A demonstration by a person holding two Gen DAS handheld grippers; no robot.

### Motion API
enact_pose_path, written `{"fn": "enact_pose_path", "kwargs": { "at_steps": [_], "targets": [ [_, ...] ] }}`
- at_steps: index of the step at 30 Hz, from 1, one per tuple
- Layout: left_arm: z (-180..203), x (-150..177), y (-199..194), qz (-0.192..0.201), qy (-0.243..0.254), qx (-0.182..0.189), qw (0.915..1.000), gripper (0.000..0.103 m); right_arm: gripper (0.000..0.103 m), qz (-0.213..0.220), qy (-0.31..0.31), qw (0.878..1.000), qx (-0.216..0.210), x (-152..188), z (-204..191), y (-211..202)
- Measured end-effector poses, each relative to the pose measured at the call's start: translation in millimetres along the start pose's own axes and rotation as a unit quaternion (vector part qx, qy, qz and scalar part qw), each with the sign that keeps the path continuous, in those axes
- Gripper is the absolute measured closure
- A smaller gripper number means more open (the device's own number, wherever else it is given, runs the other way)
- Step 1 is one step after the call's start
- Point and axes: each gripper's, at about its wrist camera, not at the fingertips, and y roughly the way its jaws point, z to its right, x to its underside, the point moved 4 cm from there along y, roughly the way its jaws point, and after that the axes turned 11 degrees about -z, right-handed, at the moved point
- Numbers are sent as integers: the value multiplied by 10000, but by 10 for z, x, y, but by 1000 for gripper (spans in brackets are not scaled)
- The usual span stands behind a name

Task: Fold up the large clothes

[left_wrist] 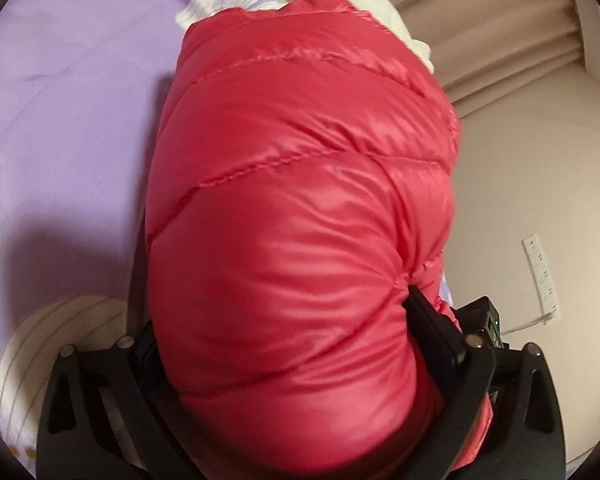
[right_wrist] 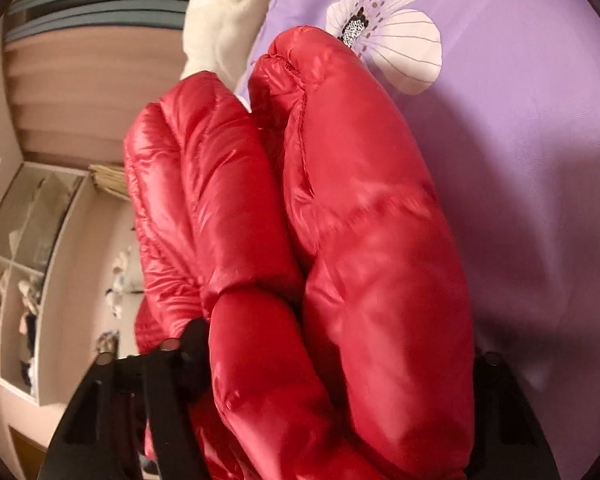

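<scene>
Red quilted jacket [left_wrist: 300, 220] is bunched and lifted above the purple flowered bedsheet [left_wrist: 60, 100]. Left gripper [left_wrist: 300, 344] pinches a thick padded fold between its fingers. Right gripper [right_wrist: 332, 360] likewise clamps doubled folds of it. White cloth [right_wrist: 224, 20] lies at the bed's far edge.

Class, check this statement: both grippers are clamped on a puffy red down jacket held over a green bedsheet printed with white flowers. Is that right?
One detail is wrong: the bedsheet is purple, not green, as both wrist views show. The rest stands: the left gripper and right gripper each clamp the puffy red down jacket over it, and white flowers are printed on it.
</scene>
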Motion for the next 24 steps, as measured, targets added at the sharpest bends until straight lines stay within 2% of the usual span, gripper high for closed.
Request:
{"fn": "enact_pose_path", "kwargs": {
  "at_steps": [4,7,9,14,18,19,22,24],
  "targets": [
    [378,105,-246,345,366,-435,9978,17,45,72,-202,9997,-72,112,-148,-92],
    [710,167,-534,560,665,-581,9945,17,45,150,-526,9985,-99,266,-396,-220],
    [950,222,-718,700,910,-531,9920,18,45,234,-683,9968,-353,387,-618,-378],
    [1631,500,-1427,1255,1560,-270,9794,18,45,598,-1361,9867,-657,542,-1276,-796],
    [2118,756,-1964,1438,1888,55,9714,18,45,915,-1998,9730,-712,806,-1938,-1243],
    [2258,818,-2091,1487,2003,143,9683,18,45,1003,-2097,9698,-740,757,-2102,-1266],
    [2579,1044,-2378,1647,2318,305,9582,17,45,1161,-2420,9597,-838,958,-2467,-1515],
    [2715,1169,-2492,1671,2405,384,9554,17,45,1281,-2553,9541,-898,1059,-2617,-1653]
  ]
}}
